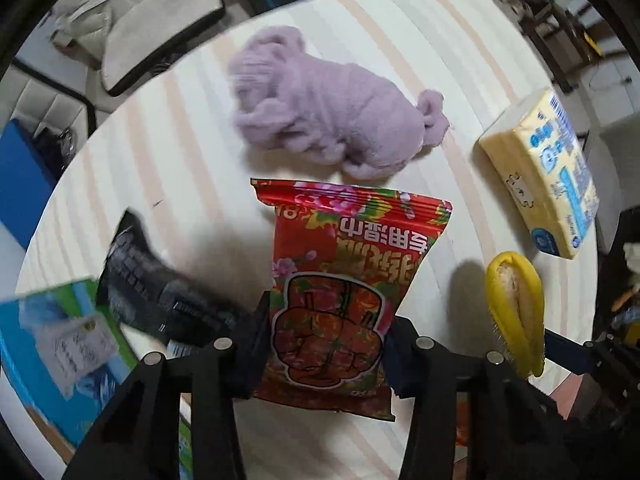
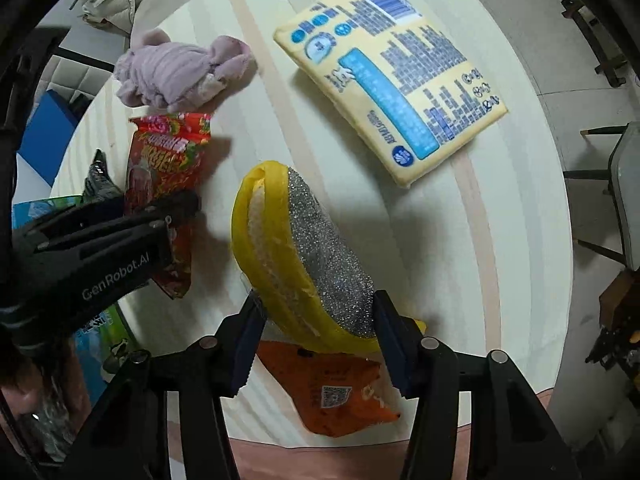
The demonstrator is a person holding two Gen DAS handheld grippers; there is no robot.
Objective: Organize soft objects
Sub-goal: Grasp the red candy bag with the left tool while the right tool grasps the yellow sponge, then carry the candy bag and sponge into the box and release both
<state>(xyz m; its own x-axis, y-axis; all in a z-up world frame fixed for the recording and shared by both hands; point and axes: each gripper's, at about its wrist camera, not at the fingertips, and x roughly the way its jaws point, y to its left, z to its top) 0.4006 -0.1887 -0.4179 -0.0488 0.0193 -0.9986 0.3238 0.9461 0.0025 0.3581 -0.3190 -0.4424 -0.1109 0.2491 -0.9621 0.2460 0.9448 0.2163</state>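
Observation:
My left gripper is shut on a red wet-wipe packet and holds it above the striped round table; the gripper and the packet also show in the right wrist view. My right gripper is shut on a yellow sponge with a silver scouring face, also seen in the left wrist view. A purple plush toy lies beyond the packet, also in the right wrist view. A yellow tissue pack lies at the right.
A black packet and a blue-green box lie at the left of the table. An orange packet lies under my right gripper near the table's front edge. Chairs with cushions stand beyond the table.

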